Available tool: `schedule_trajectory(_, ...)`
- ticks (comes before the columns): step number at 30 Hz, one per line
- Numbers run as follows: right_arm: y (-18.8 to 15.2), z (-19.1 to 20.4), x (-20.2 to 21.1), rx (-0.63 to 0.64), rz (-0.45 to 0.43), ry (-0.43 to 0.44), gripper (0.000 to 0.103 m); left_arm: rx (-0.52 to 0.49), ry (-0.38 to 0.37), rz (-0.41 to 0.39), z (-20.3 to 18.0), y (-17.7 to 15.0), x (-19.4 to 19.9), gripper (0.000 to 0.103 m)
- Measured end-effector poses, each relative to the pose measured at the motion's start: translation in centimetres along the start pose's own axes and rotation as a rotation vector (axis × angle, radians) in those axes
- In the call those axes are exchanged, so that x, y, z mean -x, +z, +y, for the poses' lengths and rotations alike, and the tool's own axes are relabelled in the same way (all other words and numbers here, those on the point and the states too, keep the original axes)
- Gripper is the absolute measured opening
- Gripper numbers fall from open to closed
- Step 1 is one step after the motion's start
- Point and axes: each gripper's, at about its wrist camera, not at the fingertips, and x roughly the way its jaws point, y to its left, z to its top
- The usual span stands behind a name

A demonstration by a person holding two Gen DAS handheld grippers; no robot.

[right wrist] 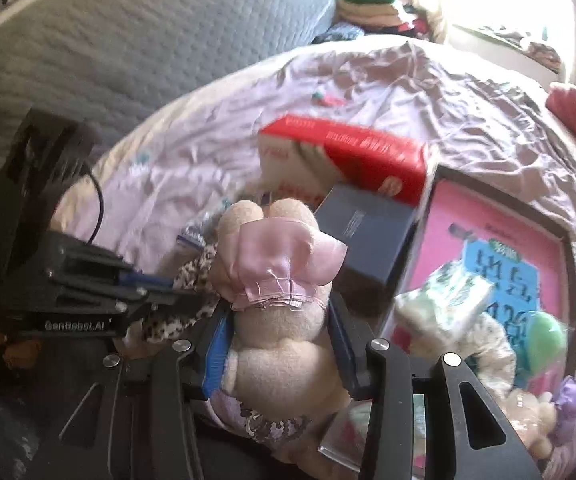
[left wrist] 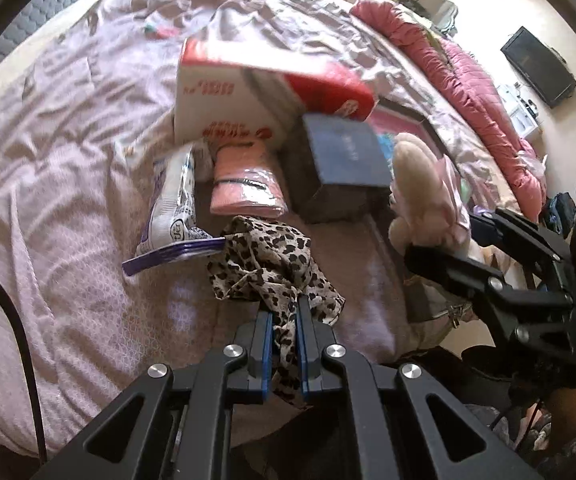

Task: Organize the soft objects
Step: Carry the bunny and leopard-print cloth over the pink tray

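Observation:
A leopard-print cloth (left wrist: 272,256) rises in a bunch off the pink bedsheet (left wrist: 68,140). My left gripper (left wrist: 284,308) is shut on its near end, with the fabric pinched between the blue pads. A beige plush toy (right wrist: 284,344) in a pink satin dress fills the right wrist view, and my right gripper (right wrist: 280,320) is shut on its body, one pad on each side. In the left wrist view the plush toy (left wrist: 420,184) and the right gripper (left wrist: 448,236) are at the right. The left gripper (right wrist: 192,292) with the cloth (right wrist: 192,272) sits just left of the toy.
Beyond the cloth lie a red-and-white box (left wrist: 248,92), a dark blue box (left wrist: 344,156), a pink packet (left wrist: 244,188) and a white-and-purple pouch (left wrist: 172,208). A pink tray (right wrist: 484,220) at the right holds several soft items. A pink quilt (left wrist: 468,80) lines the far bed edge.

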Motion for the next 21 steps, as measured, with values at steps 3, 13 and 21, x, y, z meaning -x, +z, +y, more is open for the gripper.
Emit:
schedule_trajectory(3, 0.5, -0.5, 1.1, -0.031, -0.033, -0.006, 0.047, -0.012, -0.001, -0.034, -0.8, 0.4, 1.4, 0.010)
schedule_trajectory(13, 1.2, -1.5, 5.2, -0.080, -0.128, -0.050, 0.047, -0.081, -0.010, -0.135, -4.8, 2.1, 5.7, 0.010)
schedule_trajectory(21, 0.7, -2.8, 8.5, -0.123, -0.182, -0.099, 0.047, -0.138, -0.009, -0.183, -8.2, 2.7, 7.3, 0.010)
